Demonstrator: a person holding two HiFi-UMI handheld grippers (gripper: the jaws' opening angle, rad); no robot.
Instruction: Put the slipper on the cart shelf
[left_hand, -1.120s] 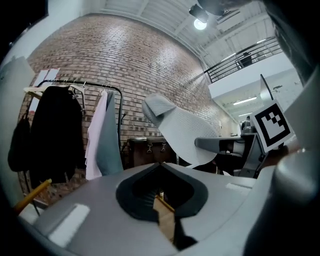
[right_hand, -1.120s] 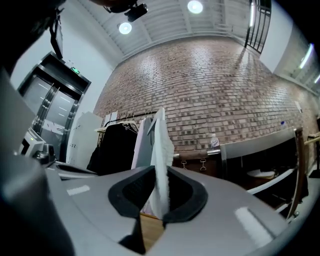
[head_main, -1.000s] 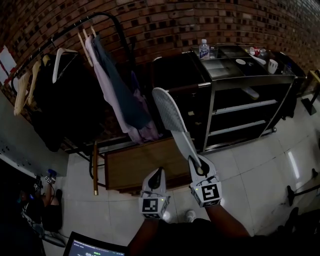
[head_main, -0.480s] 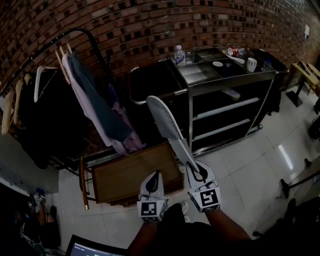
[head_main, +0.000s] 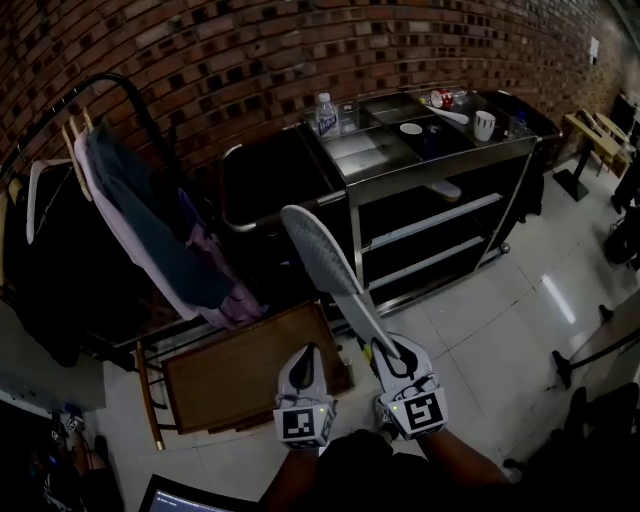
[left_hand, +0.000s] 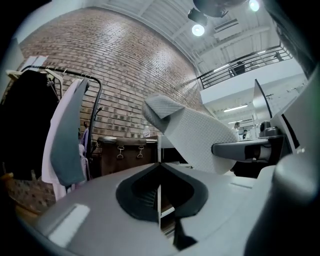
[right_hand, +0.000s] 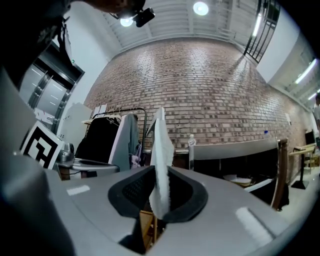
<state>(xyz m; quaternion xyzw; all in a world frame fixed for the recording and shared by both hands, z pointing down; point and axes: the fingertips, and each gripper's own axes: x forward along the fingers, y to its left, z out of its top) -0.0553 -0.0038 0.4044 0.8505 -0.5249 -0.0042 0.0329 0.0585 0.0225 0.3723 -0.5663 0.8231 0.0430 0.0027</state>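
Note:
A white mesh slipper (head_main: 322, 257) sticks up and forward from my right gripper (head_main: 392, 352), which is shut on its heel end. In the right gripper view the slipper (right_hand: 160, 150) stands edge-on, clamped between the jaws of the right gripper (right_hand: 159, 196). My left gripper (head_main: 306, 362) is just to the left, shut and empty. From the left gripper view (left_hand: 160, 197) the slipper (left_hand: 197, 135) shows to the right. The steel cart (head_main: 437, 160) stands ahead against the brick wall, with its open shelves (head_main: 430, 215) facing me.
A clothes rack (head_main: 120, 200) with hanging garments fills the left. A low wooden table (head_main: 245, 372) sits just ahead of the grippers, and a dark trunk (head_main: 270, 180) stands beside the cart. The cart top holds a water bottle (head_main: 324, 113) and a cup (head_main: 484, 124). A pale object (head_main: 443, 189) lies on the upper shelf.
Both grippers and the slipper have travelled sideways towards the cart, which now sits nearer the middle of the view. The right gripper's hold on the slipper is unchanged, and the left stays shut.

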